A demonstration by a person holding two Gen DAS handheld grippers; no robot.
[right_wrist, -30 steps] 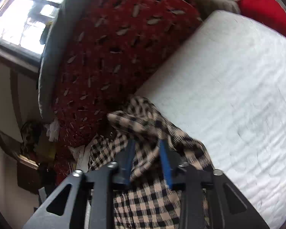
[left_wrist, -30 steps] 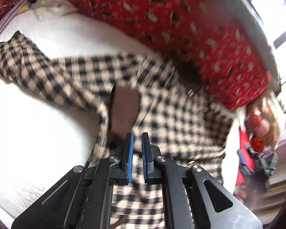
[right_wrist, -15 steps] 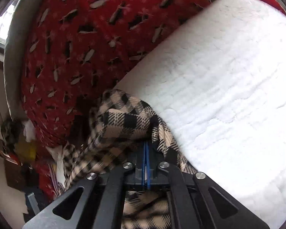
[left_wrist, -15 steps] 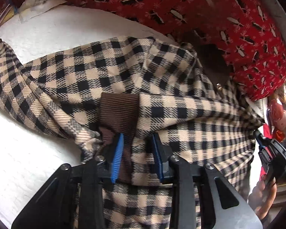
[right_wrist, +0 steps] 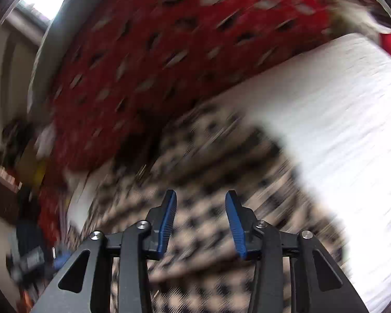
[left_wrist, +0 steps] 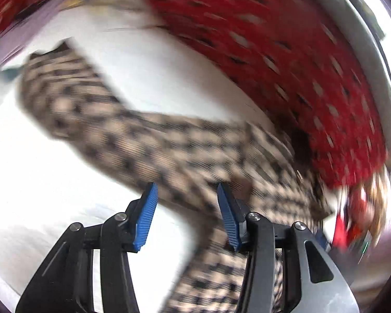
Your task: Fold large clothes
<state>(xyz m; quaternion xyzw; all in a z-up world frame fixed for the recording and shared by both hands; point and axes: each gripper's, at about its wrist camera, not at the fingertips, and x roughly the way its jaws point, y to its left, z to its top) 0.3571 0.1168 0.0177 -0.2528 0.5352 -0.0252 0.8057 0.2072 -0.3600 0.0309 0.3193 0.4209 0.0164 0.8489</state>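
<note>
Checked shirt (left_wrist: 169, 146) lying on white bed (left_wrist: 39, 182), directly ahead of and under both tools. Heavy motion blur in both views.

Near, left view: left hand-held gripper (left_wrist: 187, 216) with blue pads (left_wrist: 146, 219) spread apart, nothing between them. Half a second ago same pads straddling a bunch of fabric beside a brown ribbed cuff; now cloth sits past the tips, not in them. Reads as released and pulling back. Small brown patch just right of the right pad, possibly that cuff; too blurred to confirm.

Near, right view: right hand-held gripper (right_wrist: 200, 221) likewise apart, empty. Half a second ago pressed together on a fold of the shirt (right_wrist: 208, 182); grip since let go. Fabric spread below and ahead of the tips.

Mid: sleeve (left_wrist: 65, 91) running away to the far left of the left tool, laid out flat on the bed rather than tucked. Body of garment trailing toward the near right, under the right-hand linkage.

Far: red patterned blanket (left_wrist: 286, 60) banked along the far edge of the bed, beyond the shirt in both views. Bright window at the top edge. Clutter at far right of left view, unreadable.

Judgement: one placement or fold move just finished, both grips dropped together. Sleeve still out, so folding looks early to midway. Next likely a re-grasp, perhaps at the sleeve or a hem; cannot tell which from here.
</note>
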